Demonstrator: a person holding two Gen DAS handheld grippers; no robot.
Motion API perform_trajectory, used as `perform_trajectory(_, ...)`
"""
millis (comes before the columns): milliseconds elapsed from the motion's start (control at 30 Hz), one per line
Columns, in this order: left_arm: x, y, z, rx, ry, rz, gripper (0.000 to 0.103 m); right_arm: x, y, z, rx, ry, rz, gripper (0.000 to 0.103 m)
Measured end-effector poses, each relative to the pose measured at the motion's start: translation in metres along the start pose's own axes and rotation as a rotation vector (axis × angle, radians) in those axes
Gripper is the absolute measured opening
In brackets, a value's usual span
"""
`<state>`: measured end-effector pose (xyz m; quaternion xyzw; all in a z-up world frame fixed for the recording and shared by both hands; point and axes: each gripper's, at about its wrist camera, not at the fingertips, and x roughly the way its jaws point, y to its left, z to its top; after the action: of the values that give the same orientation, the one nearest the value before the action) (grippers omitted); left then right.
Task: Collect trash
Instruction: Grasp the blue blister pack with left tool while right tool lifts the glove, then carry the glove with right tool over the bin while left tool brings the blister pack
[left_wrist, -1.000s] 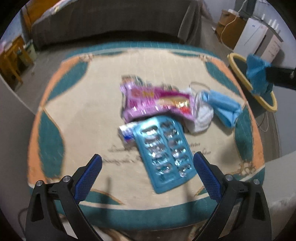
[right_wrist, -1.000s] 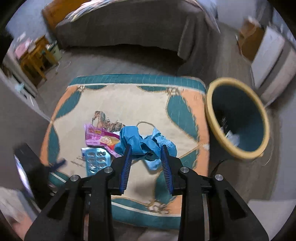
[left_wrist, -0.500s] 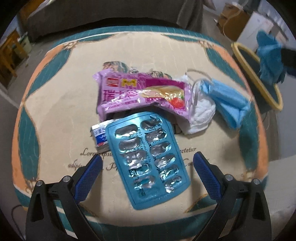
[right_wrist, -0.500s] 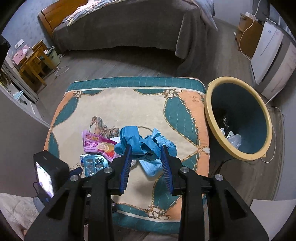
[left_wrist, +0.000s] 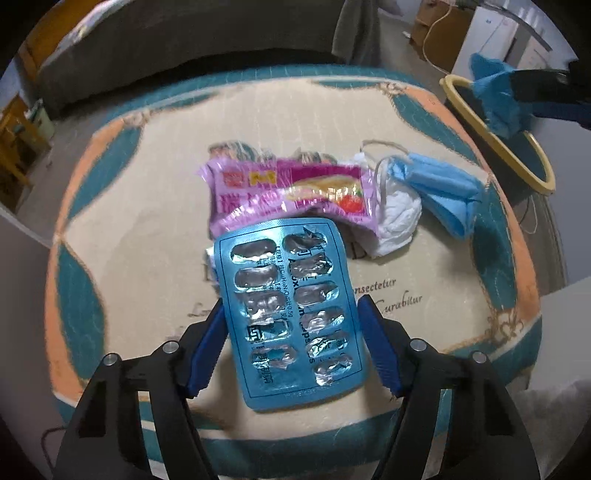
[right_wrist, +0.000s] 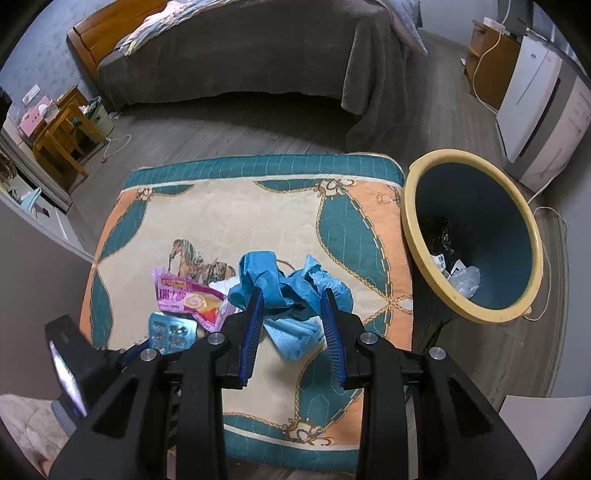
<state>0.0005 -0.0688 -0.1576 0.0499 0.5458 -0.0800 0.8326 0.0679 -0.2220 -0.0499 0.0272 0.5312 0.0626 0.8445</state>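
The cushion (right_wrist: 236, 206) was cream in the middle, with teal and peach panels, gold rope lines, a teal border and a small brown horse print. The blister pack (left_wrist: 288, 314) was bright turquoise with silver foil pockets. Above it in the frame, the snack wrapper (left_wrist: 284, 188) was pink-purple with red and yellow printing. The face mask (left_wrist: 436, 188) was pale blue, the crumpled glove (right_wrist: 284, 288) a deeper blue. The bin (right_wrist: 491, 206) was dark teal inside with a yellow rim.

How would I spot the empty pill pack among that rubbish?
Find the patterned cushion beside the yellow-rimmed bin. In the litter heap on it, nearest the left tool, lies the blister pack: a flat turquoise foil sheet with two rows of burst silver pockets, overlapping the pink snack wrapper.
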Motion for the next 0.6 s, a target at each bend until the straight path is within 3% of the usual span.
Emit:
perform_trajectory(300,-0.062,-0.024,0.022,0.121,-0.198,0.009,0.071,-0.038,-0.008,0.013,-0.004,-0.110,0.005,0.031)
perform_trajectory(600,-0.079,-0.054,0.037,0.192,-0.272,-0.022,0.071,-0.065,-0.079,0.025,0.101,-0.187,-0.062,0.031)
